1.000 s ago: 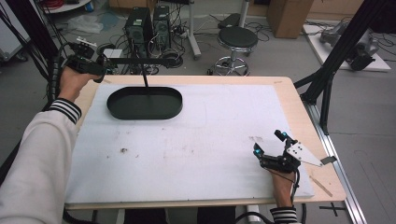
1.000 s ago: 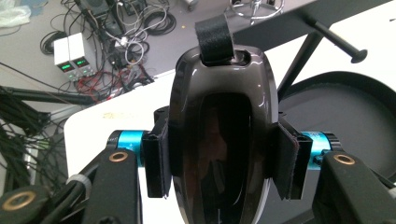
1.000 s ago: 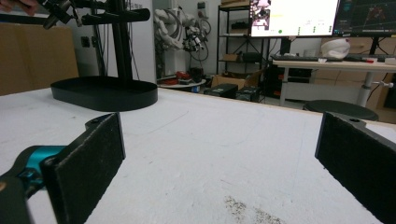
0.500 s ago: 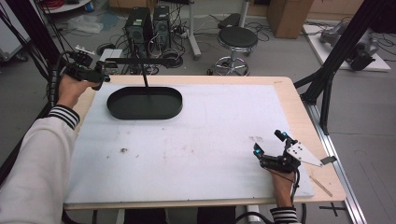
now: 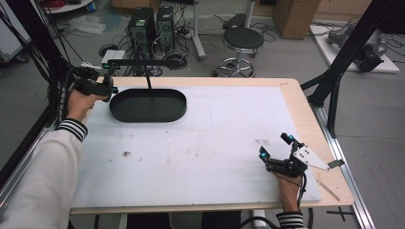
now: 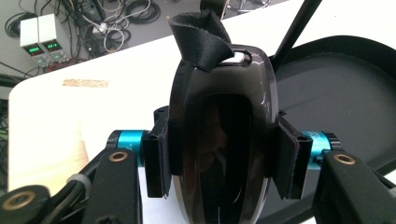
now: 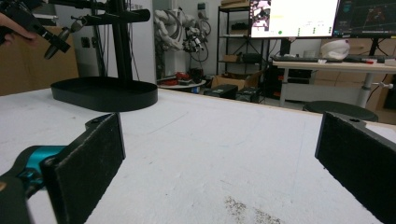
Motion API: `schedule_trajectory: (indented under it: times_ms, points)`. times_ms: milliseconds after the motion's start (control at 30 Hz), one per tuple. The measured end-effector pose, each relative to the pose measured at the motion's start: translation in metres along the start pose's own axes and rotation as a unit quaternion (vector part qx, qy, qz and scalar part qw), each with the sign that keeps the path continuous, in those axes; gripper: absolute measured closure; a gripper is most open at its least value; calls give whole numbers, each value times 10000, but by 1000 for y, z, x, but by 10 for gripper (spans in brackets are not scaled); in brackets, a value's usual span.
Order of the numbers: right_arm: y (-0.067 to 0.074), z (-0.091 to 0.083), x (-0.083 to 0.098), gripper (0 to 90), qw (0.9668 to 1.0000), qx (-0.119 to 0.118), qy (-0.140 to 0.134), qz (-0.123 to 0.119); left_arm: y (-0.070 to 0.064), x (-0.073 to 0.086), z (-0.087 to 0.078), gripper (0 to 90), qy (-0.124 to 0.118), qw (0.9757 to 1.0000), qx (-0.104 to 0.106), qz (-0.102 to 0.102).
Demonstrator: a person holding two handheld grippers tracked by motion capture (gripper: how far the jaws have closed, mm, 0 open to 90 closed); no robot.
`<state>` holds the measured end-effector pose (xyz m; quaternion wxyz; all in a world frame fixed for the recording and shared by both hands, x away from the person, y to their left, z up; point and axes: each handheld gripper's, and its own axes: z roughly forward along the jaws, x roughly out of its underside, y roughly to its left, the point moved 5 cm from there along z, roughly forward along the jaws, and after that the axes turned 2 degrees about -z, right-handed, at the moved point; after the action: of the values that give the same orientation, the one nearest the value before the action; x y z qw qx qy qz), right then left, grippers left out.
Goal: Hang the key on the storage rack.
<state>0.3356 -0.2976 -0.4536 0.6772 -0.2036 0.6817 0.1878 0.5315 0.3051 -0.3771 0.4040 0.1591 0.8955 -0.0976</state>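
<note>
White table (image 5: pixel 200 143): my left gripper (image 6: pixel 224 154) pinches a black key fob (image 6: pixel 224 140) beside the stand (image 5: pixel 148 106), probably for hanging; right gripper (image 5: pixel 277 151) rests spread.

The oval tray (image 5: pixel 148 106) sits on the table (image 5: pixel 229 119) near its far left corner. The left gripper (image 5: pixel 90 86) is just left of it; the right gripper (image 5: pixel 277 152) is near the front right corner.

- Far-left of table (image 5: pixel 291 90) is blocked by black oval tray (image 5: pixel 148 106) w/ upright post (image 5: pixel 149 83).
- Centre and right are left open for passage.
</note>
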Motion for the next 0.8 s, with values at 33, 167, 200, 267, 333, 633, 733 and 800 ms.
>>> schedule_trajectory:
  times_ms: [33,167,200,267,333,633,733,800]
  points:
    - [0,0,0,5,10000,-1,1,0,-1,1,1,484,-9,10000,20,20]
    - [0,0,0,5,10000,-1,-11,-24,-4,3,5,482,-130,9998,142,-21]
    - [0,0,0,5,10000,-8,-29,-51,-5,4,6,482,-205,9995,231,-73]
    - [0,0,0,5,10000,-6,-27,-39,-6,7,6,478,-417,9981,422,-163]
    - [0,0,0,5,10000,-7,-52,-77,-7,10,4,393,-750,9942,734,-222]
    - [2,-1,0,5,9999,-3,-64,-90,-26,19,-26,17,-1817,9760,1165,304]
    - [1,-1,0,5,10000,2,-52,-82,-37,27,-39,17,-2140,9682,1204,488]
    - [1,-1,0,5,10000,-1,-49,-85,-44,33,-46,17,-2247,9641,1288,582]
